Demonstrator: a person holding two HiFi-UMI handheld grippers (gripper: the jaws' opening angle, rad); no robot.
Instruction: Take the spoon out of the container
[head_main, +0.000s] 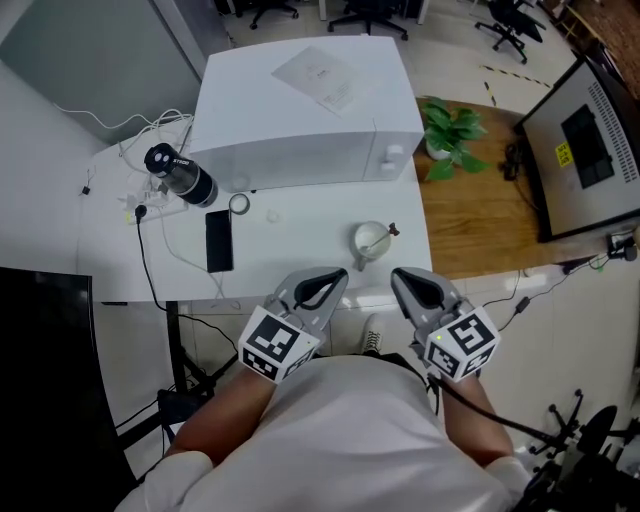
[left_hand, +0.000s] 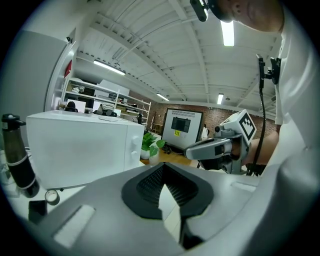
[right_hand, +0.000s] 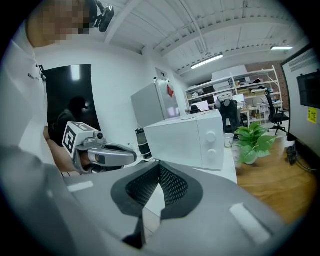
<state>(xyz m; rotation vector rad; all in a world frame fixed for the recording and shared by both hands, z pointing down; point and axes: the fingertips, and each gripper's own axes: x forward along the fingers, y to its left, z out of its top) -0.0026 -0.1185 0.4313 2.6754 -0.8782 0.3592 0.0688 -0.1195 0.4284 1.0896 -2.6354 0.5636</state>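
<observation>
White microwave (head_main: 305, 110), potted plant (head_main: 450, 135) beside it, black phone (head_main: 219, 241), dark bottle (head_main: 182, 176), white table (head_main: 300, 250)

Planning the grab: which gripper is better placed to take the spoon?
Right, probably: the spoon seems to tip toward the right gripper; the left gripper sits across the container. Both are shut, empty.

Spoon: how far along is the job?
Done: nothing; the spoon sits in the container on the table. In hand: nothing; left tongs and right tongs are shut, empty, short of the container. Left: reach in, grip the spoon, lift it out.
</observation>
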